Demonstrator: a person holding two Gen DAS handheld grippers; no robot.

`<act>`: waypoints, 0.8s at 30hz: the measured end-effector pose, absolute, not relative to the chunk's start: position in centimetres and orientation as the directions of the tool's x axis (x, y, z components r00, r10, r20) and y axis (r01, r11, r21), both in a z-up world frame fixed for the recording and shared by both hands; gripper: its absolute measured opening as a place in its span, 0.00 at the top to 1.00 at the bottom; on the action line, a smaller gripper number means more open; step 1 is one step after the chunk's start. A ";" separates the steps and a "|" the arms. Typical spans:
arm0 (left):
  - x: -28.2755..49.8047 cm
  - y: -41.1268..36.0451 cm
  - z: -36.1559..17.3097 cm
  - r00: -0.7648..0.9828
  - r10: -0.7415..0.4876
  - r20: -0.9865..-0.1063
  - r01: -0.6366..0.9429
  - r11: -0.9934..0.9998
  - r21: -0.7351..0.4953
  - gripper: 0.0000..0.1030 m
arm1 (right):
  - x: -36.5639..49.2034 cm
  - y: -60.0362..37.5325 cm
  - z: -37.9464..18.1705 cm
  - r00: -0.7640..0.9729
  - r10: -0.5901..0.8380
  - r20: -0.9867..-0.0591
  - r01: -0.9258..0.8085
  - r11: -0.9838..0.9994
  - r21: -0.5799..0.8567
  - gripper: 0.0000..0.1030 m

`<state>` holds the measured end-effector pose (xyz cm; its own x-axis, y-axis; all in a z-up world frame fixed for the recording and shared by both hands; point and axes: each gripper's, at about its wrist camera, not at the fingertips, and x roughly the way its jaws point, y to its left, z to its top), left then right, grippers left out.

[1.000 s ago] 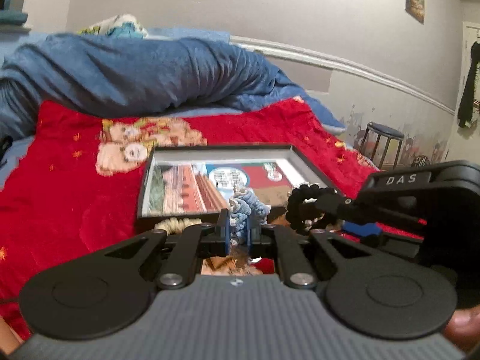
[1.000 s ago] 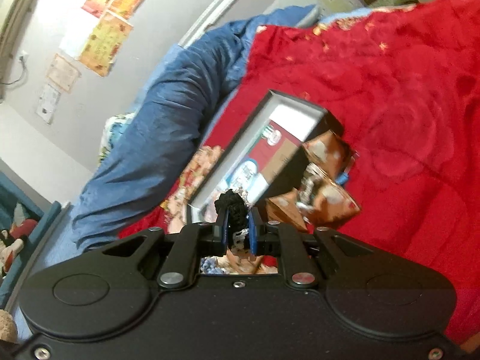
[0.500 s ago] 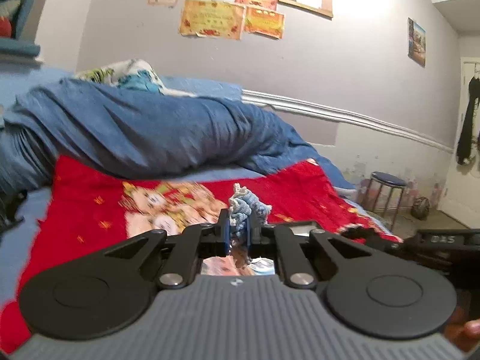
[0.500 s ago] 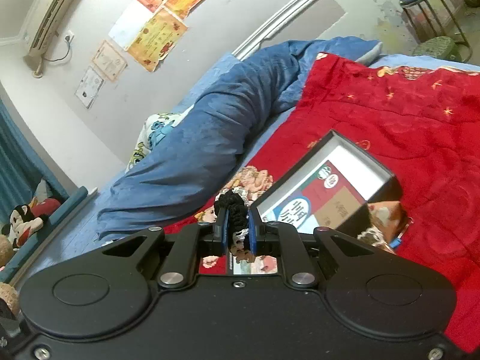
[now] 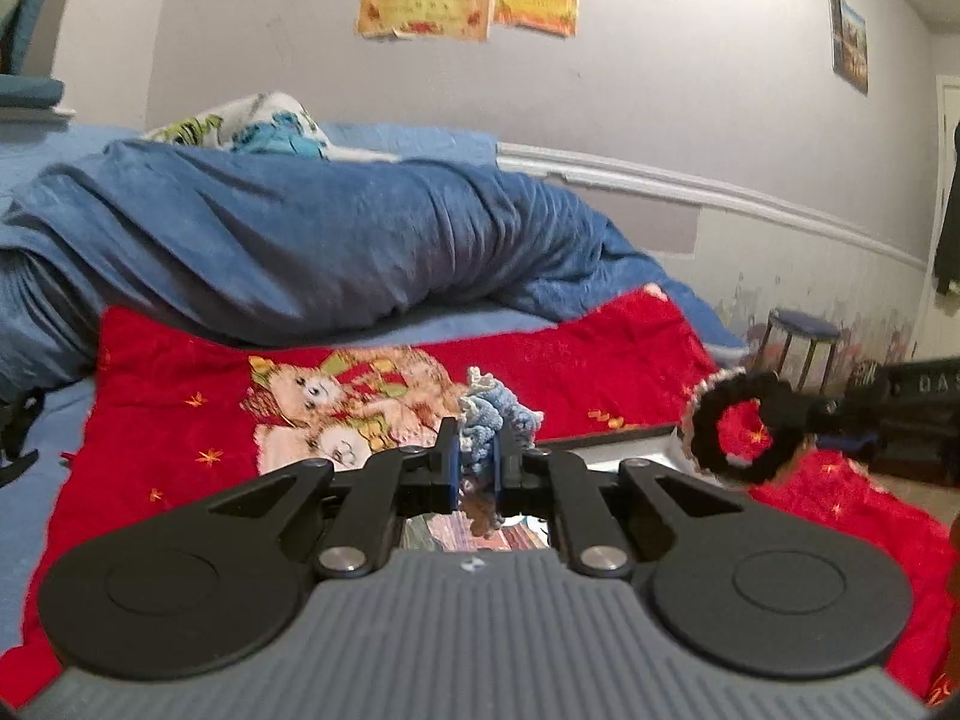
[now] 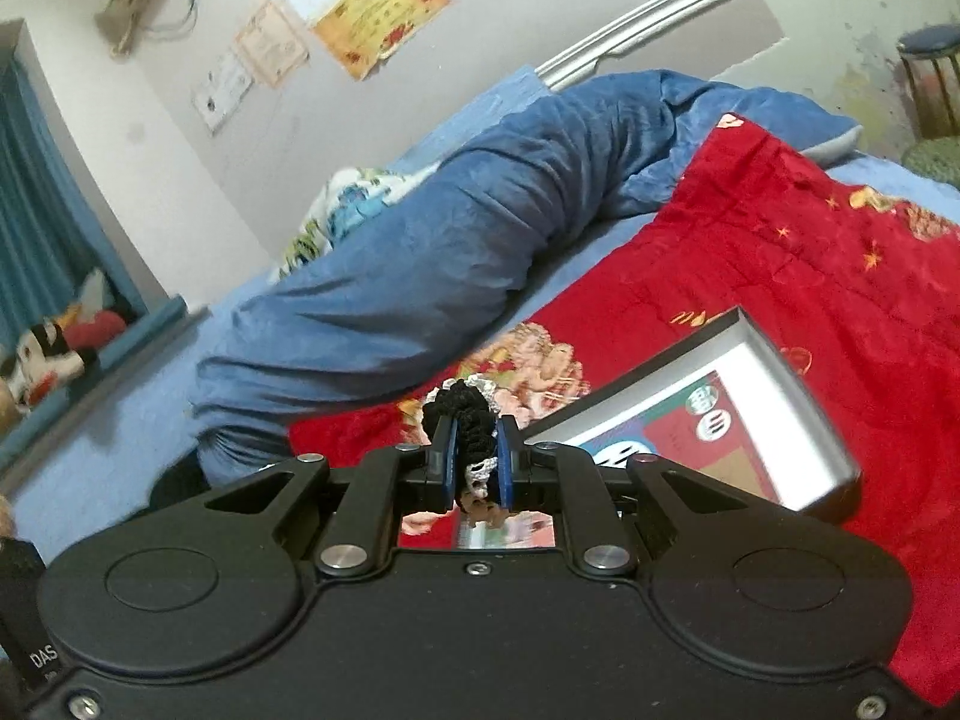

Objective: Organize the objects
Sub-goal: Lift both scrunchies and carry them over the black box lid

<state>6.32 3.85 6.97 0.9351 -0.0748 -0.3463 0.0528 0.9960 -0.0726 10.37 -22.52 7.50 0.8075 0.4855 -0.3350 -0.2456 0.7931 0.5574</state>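
Two crocheted scrunchies are lifted above the bed: the left tongs (image 5: 478,461) clench the blue scrunchie (image 5: 489,420), the right tongs (image 6: 474,468) clench the black scrunchie (image 6: 465,420). Neither lies in the open box (image 6: 774,360) on the red blanket (image 6: 840,276) yet, so placing seems to remain.

left matte-black two-finger gripper with grey ribbed housing (image 5: 478,459) | showing two round black discs, two silver pivot pins, blue pads (image 5: 454,468) lining fingertips || right all-black two-finger gripper (image 6: 475,462) | showing matching discs, silver pins, corner screws, blue pads (image 6: 507,468); white "DAS" lettering showing on its side in the left view
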 end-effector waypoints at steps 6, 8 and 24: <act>9.7 2.2 5.0 0.910 -0.085 -0.405 0.069 0.996 -0.055 0.88 | 13.7 -23.4 5.5 0.813 0.460 -0.358 -0.224 0.814 0.537 0.87; 10.7 1.8 4.4 0.900 -0.087 -0.427 0.071 0.996 -0.054 0.87 | 14.5 -24.0 4.0 0.812 0.455 -0.365 -0.205 0.808 0.552 0.87; 15.3 -0.7 1.7 0.873 -0.091 -0.480 0.087 0.996 -0.031 0.87 | 19.1 -28.9 -2.7 0.790 0.429 -0.438 -0.098 0.793 0.601 0.87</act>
